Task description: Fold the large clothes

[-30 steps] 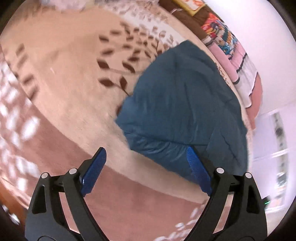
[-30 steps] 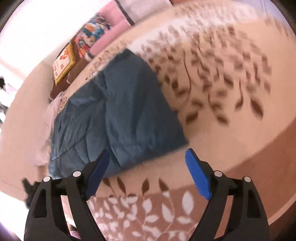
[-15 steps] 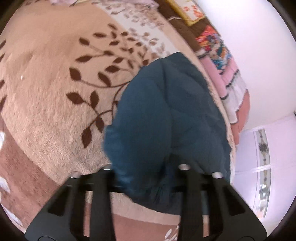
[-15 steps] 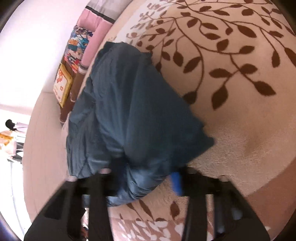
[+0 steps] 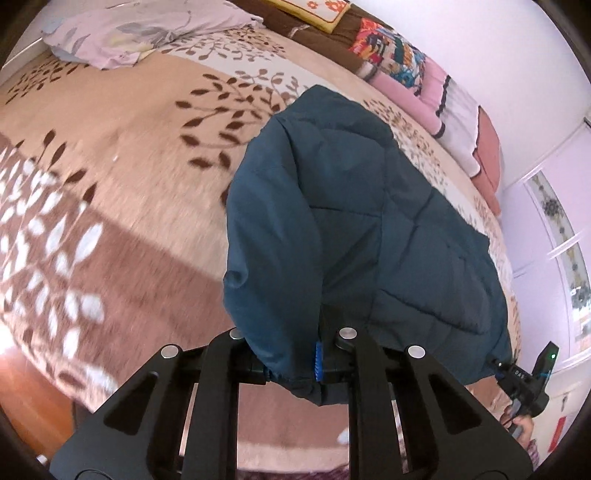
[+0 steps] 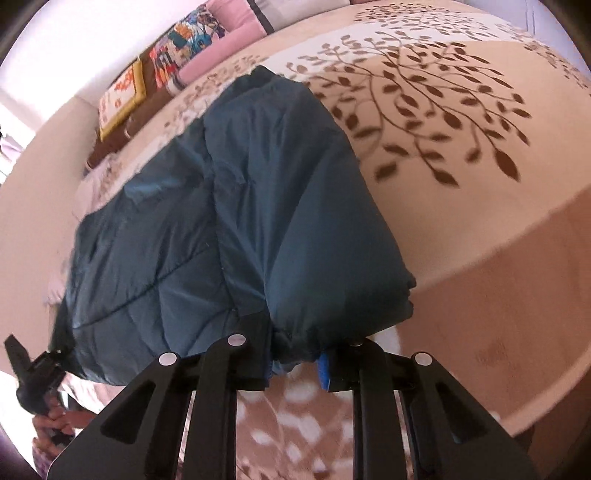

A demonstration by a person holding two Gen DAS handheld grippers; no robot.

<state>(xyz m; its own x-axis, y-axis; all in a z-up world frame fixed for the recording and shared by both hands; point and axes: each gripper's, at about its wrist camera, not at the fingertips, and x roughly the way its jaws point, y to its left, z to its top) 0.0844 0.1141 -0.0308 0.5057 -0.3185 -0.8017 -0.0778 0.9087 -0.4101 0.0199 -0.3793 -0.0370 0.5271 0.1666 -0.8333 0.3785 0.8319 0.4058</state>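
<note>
A dark teal quilted jacket (image 5: 351, 221) lies on the bed, with its near hem raised off the blanket. My left gripper (image 5: 291, 363) has the hem's left corner bunched between its jaws, which are closing on the fabric; one blue pad (image 5: 318, 360) shows against the cloth. My right gripper (image 6: 295, 363) holds the opposite corner of the jacket (image 6: 258, 203) the same way, jaws closing, a blue pad (image 6: 324, 373) at the fabric's edge. Each wrist view shows the other gripper at the hem's far end: right gripper (image 5: 524, 380), left gripper (image 6: 33, 369), each in a hand.
The beige and brown leaf-patterned blanket (image 5: 110, 184) covers the bed. Stacked pillows and cushions (image 5: 424, 77) line the far edge by the wall. A crumpled lilac cloth (image 5: 140, 33) lies at the far left corner. A pale panelled wardrobe door (image 5: 554, 229) stands at the right.
Both grippers went from wide open above the near hem to closed on its two corners. The hem has come up off the blanket and the jacket now bulges toward the cameras.
</note>
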